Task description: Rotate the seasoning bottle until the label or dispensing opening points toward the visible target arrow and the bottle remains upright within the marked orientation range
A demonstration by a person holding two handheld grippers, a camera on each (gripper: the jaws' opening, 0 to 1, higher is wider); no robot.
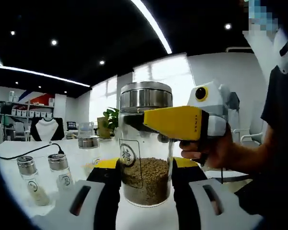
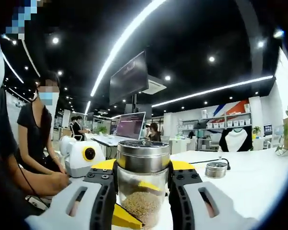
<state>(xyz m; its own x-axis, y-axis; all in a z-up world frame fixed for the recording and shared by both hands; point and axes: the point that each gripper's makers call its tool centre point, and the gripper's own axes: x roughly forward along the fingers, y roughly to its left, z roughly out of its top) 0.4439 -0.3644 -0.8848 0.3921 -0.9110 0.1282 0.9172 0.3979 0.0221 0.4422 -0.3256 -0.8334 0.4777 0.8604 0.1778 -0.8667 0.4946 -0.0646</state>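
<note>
Two grippers closed on one seasoning bottle, centre of the left gripper view, upright on the white table. Left gripper clamped low, black pads pressed against the glass at the level of the grains; right gripper entering from the right of that frame, yellow jaw laid against the glass just under the steel lid. In the right gripper view, right gripper gripping the same seasoning bottle at lower centre, pads flanking the neck beneath the steel lid. Probably a split grip for turning: low hold to steady the base, high hold to twist, keeping the jar vertical. Round label facing left of centre in the left gripper view. Target arrow not made out, so remaining rotation unclear.

Nearby, lower left of the left gripper view, two small shakers, standing clear of the jar. Behind, a further jar near the black cable. In the right gripper view, a loose metal lid at right, well apart. Nothing crowding the turn; the opposing jaws themselves likely the only limit on swing.
</note>
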